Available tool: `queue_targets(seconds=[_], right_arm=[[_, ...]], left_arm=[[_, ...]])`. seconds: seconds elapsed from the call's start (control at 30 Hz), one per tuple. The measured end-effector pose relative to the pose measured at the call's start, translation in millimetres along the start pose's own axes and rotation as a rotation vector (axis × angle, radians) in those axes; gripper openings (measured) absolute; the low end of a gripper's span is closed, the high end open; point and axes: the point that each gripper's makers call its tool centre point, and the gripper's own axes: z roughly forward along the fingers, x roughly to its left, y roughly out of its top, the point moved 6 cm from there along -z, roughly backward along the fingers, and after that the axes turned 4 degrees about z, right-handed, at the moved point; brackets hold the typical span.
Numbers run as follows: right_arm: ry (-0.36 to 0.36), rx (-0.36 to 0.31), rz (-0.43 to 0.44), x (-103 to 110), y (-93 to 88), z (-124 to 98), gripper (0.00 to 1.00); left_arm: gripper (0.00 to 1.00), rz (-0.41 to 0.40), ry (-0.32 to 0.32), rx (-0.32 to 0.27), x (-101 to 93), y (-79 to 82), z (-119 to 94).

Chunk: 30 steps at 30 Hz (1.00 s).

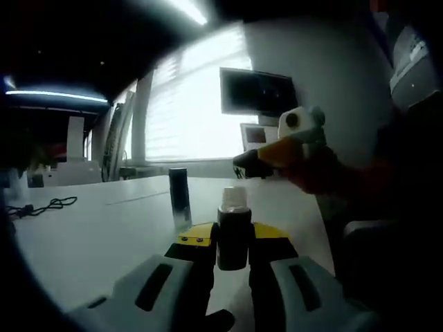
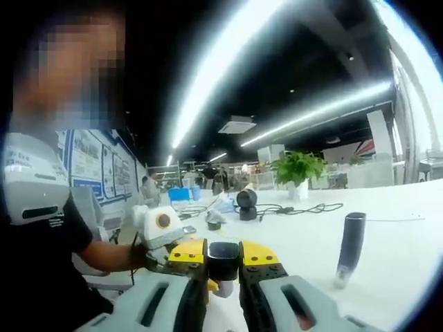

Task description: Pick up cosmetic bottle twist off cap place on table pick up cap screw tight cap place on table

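My left gripper (image 1: 233, 243) is shut on a dark cosmetic bottle (image 1: 233, 238) held upright, its white neck bare at the top. In the right gripper view, my right gripper (image 2: 223, 261) is shut on a short black cap (image 2: 223, 257) between its yellow pads. The right gripper (image 1: 243, 164) also enters the left gripper view from the right, raised above the table behind the bottle, with a hand on it. The left gripper (image 2: 166, 245) sits low at the left of the right gripper view, close to my jaws.
A tall dark cylinder (image 1: 180, 197) (image 2: 349, 245) stands on the white table (image 1: 104, 235). A black cable (image 1: 45, 205) lies far left. A potted plant (image 2: 297, 169) and small devices (image 2: 246, 204) stand farther back. A seated person (image 2: 41, 228) is at the left.
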Motion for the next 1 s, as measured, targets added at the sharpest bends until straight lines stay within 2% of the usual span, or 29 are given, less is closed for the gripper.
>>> queue_targets(seconds=[0.5,0.67,1.0], right_arm=[[-0.059,-0.002,-0.018,-11,-3.8,-3,0.12],[-0.083,-0.001,-0.018,-18,-8.2,-4,0.12],[-0.149,0.025,-0.035,-34,-20.8,-5,0.12]], left_arm=[[0.08,-0.008,0.062,0.002,10.7,1.5,-2],[0.08,-0.015,0.104,0.018,20.5,-1.4,-2],[0.08,-0.029,0.149,0.015,32.4,-2.9,1]])
